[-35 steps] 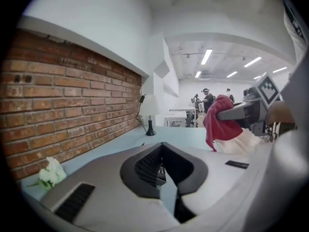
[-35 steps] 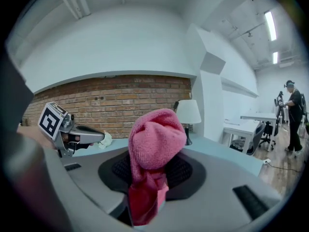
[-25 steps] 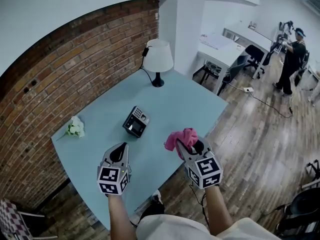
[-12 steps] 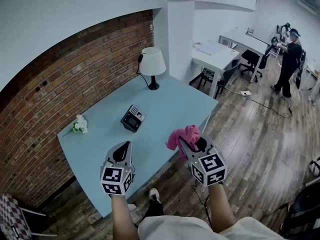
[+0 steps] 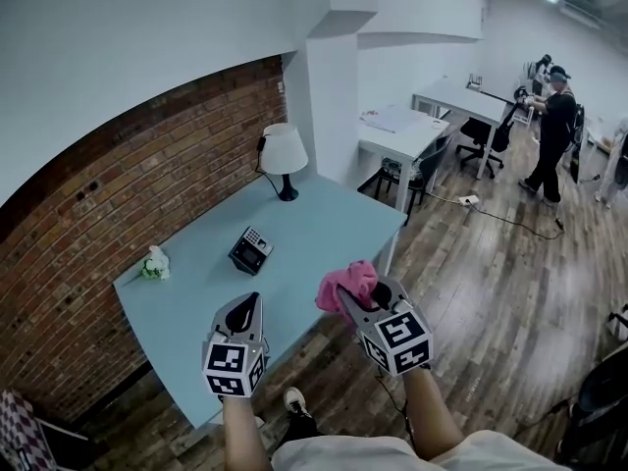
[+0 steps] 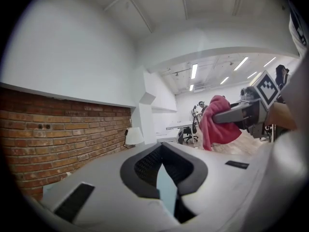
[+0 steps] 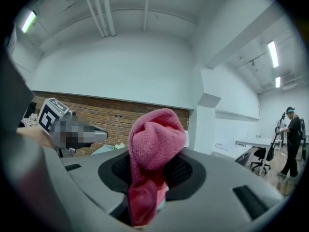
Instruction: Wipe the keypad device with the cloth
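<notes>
A room with a curved red brick wall (image 5: 118,194), white upper walls and a dark wooden plank floor (image 5: 471,292) holds a pale blue rectangular table (image 5: 314,234) set against the brick.

At the table's near edge, the left gripper (image 5: 254,298) has its jaws pressed together tip to tip, gripping nothing. Its own view looks along the closed dark pads toward the brick wall. Beside it, the right gripper (image 5: 345,294) is clamped on a crumpled pink microfibre cloth (image 5: 345,283). The cloth bulges up above the pads in a rounded fold and a tail of it hangs down between the jaws. Both grippers are held roughly level, side by side but apart, each with its marker cube toward the person.

The small black keypad device with a grey button panel (image 5: 250,250) lies on the table, well apart from both grippers and from the cloth. It sits about midway across the tabletop, tilted relative to the table's edges. To its left, near the brick wall, lies a small bunch of white flowers (image 5: 154,263). At the far corner stands a white-shaded table lamp on a black base (image 5: 283,155), with its cord running up the wall.

Past a white pillar stand long white desks (image 5: 392,130) and black office chairs (image 5: 486,135). A person in dark clothes and a cap (image 5: 551,130) stands at the far right.
</notes>
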Demonstrator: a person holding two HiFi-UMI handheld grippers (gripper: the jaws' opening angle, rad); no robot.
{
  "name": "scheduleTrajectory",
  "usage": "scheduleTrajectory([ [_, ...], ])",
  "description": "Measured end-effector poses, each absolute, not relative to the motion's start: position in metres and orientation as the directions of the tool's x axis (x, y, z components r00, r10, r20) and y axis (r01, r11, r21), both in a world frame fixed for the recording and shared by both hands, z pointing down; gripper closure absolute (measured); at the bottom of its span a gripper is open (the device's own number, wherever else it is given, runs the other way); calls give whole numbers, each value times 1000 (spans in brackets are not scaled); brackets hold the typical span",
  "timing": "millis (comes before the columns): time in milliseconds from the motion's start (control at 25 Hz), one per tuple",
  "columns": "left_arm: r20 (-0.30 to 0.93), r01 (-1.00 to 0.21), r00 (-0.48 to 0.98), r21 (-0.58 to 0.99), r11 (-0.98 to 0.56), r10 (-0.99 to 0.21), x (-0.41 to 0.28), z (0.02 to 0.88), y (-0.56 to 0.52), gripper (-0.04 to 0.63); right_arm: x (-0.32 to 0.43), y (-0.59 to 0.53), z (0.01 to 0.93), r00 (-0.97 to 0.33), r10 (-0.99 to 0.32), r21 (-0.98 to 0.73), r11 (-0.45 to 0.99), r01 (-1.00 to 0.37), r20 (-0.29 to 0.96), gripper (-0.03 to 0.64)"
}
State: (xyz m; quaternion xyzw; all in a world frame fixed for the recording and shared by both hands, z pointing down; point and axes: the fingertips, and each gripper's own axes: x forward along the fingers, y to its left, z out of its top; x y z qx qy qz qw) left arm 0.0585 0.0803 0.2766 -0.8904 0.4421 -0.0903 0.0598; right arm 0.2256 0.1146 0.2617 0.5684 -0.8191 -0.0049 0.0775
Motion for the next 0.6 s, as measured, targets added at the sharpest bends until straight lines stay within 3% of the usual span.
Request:
scheduleTrajectory([
  [600,78,-760,610,-226,-610,-789,58,254,135,583,206,166,240,-401,-912,90,408,-909,85,456],
])
